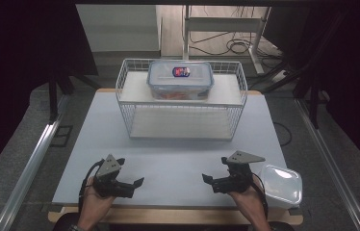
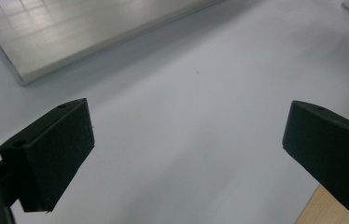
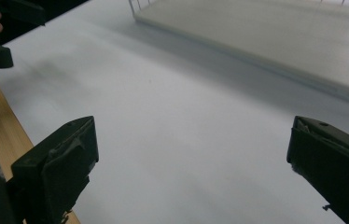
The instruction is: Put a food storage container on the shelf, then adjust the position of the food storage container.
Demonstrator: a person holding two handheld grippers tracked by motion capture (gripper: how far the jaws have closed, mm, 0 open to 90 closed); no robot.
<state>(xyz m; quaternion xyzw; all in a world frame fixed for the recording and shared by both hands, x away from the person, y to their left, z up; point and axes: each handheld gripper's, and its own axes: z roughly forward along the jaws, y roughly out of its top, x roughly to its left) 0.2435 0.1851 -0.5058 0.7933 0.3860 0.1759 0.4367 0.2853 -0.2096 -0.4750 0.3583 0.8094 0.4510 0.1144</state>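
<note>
Lidded food container point(image 1: 180, 80) on wire rack point(image 1: 129, 103) top shelf: rigid, smooth, probably slippery; grip across short sides. Left tongs point(image 1: 138, 183) and right tongs point(image 1: 208, 181) released, empty, near desk point(image 1: 178, 159) edge.

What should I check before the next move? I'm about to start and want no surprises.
1. Left gripper open and holding nothing: ok.
2. Right gripper open and holding nothing: ok.
3. Mat between the grippers and rack free of obstacles: ok.
4. Lidded box sits level on the rack's top shelf: ok.
5. Box's clips latched: cannot tell.
6. Tub beside the right hand sits fully on the table: not ok, it reaches over the table's corner.
</note>
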